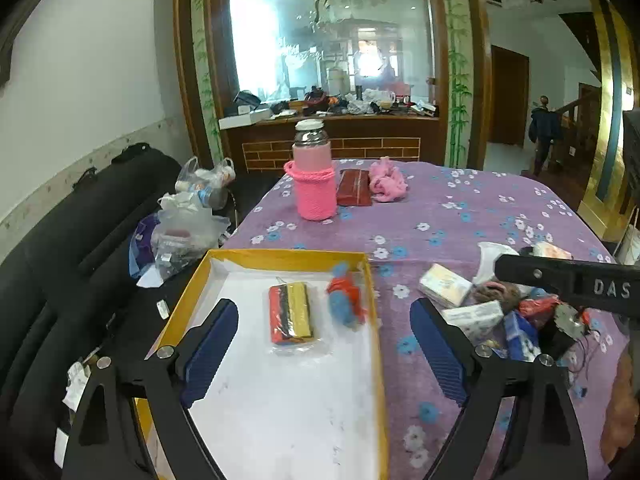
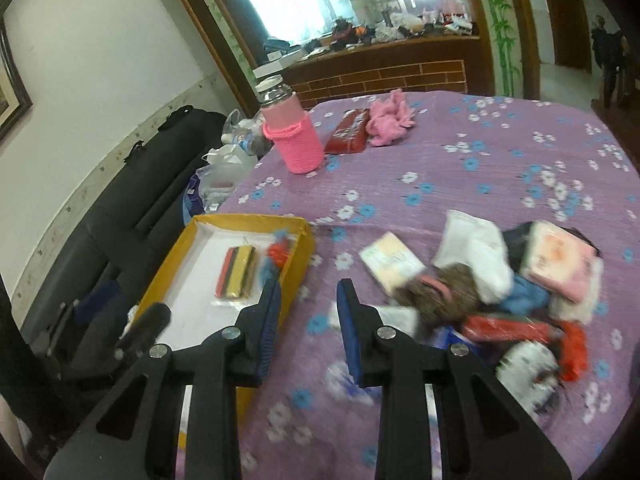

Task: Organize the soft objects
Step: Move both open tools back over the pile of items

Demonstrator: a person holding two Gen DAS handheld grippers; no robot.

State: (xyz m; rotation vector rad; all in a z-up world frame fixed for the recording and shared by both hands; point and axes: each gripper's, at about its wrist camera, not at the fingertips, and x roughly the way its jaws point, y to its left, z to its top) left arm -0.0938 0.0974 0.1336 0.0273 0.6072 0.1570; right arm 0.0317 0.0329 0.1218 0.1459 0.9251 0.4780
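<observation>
White wall (image 1: pixel 80 80) at left with a pale patterned border strip low down. Black sofa (image 1: pixel 60 248) along it, plastic bags (image 1: pixel 188 220) piled at far end. Dark picture frame (image 2: pixel 10 92) on left wall. Far side: big wood-framed glass panel (image 1: pixel 320 32), bright glare, chandelier reflection, painted bamboo on frame. Below it, brick-pattern counter (image 1: pixel 332 148) cluttered with stuff. Table under purple flowered cloth (image 1: pixel 460 208) in middle. Right far: dark wooden door (image 1: pixel 508 96), person (image 1: pixel 542 128) by wooden stairs. Slatted ceiling top right.
</observation>
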